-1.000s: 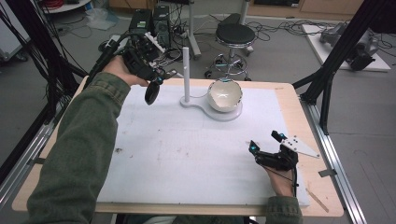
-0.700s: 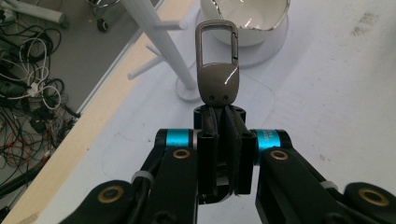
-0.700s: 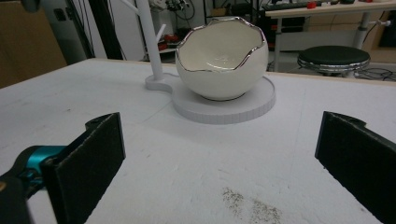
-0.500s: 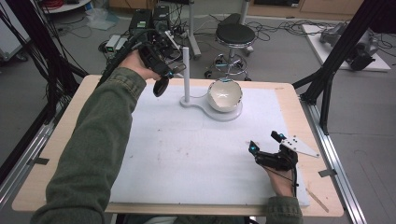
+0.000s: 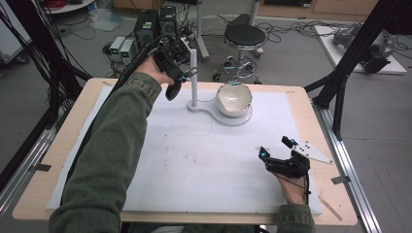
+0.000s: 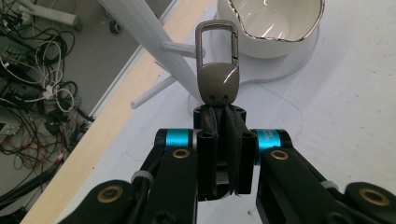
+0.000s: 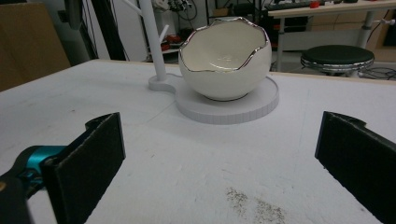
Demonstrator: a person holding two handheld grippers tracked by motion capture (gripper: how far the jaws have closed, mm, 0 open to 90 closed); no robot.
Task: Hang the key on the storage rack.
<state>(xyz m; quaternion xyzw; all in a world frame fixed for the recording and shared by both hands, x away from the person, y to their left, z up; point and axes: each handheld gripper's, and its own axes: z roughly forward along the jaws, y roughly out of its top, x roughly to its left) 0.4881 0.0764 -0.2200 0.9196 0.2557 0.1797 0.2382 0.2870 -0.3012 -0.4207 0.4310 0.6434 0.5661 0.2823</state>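
Since a second ago my left gripper (image 5: 180,76) has travelled from the table's far left edge toward the white stand (image 5: 194,73), and it now hangs just beside the upright post. Its jaws are pressed together on a keychain (image 6: 217,70): a smooth, glossy brown tab with two small rivets, topped by a rounded rectangular metal clip. In the left gripper view that clip sits right at one of the post's short white pegs (image 6: 180,48); I cannot tell whether it touches. My right gripper (image 5: 278,149) rests low near the table's right edge, jaws spread wide with nothing between them. On the stand's round matte base (image 7: 243,109) sits a glossy white bowl (image 7: 225,58) shaped like a cracked eggshell, its jagged rim silver-edged. Between the grippers the white mat (image 5: 194,160) lies open, lightly scuffed, with bare wooden table (image 5: 63,141) bordering it.
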